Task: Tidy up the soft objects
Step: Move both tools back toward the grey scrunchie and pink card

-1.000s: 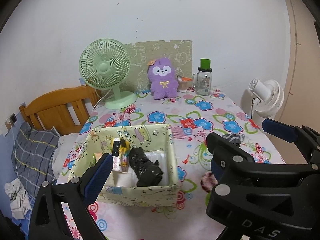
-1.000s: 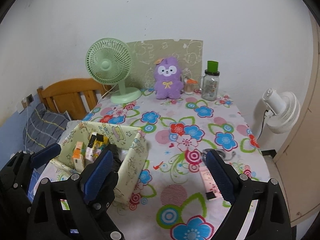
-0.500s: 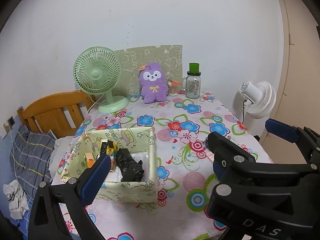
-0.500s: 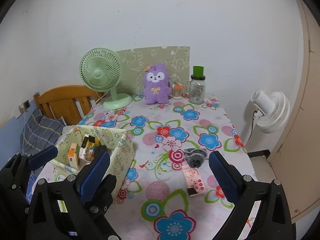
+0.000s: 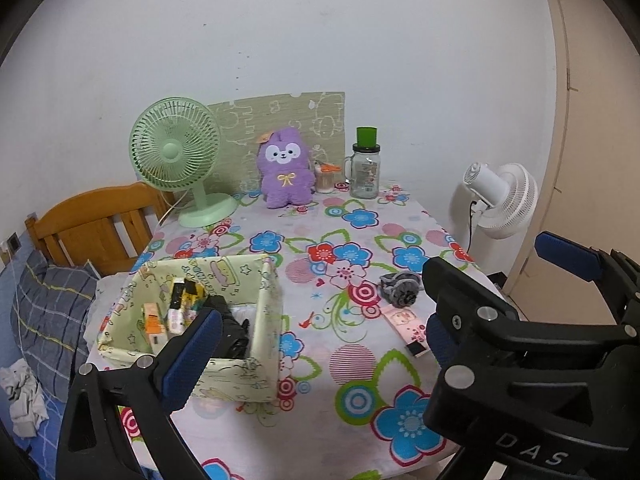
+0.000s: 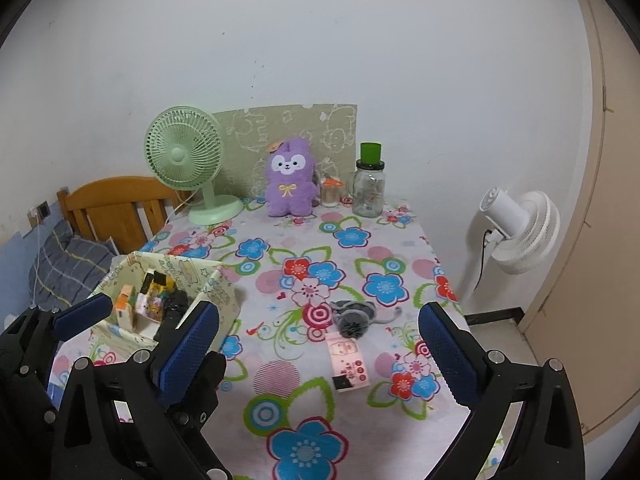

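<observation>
A pale green fabric box (image 5: 264, 320) (image 6: 218, 288) stands at the table's left front, with small cartons and a black crumpled item (image 5: 230, 326) inside. A grey fuzzy soft item (image 5: 402, 289) (image 6: 352, 316) lies on the flowered cloth at centre right, beside a pink packet (image 5: 406, 330) (image 6: 346, 362). A purple plush (image 5: 285, 174) (image 6: 289, 178) sits at the back. My left gripper (image 5: 316, 344) is open and empty above the table's front edge. My right gripper (image 6: 320, 348) is open and empty, held back from the grey item.
A green desk fan (image 5: 180, 160) stands at the back left. A glass jar with a green lid (image 5: 365, 168) and a small cup are at the back right. A white fan (image 5: 502, 200) stands off the table's right. A wooden bed frame (image 5: 92, 228) lies left.
Both grippers have pulled back and risen from the table. The box and the grey item now look smaller and farther away. More of the table front shows.
</observation>
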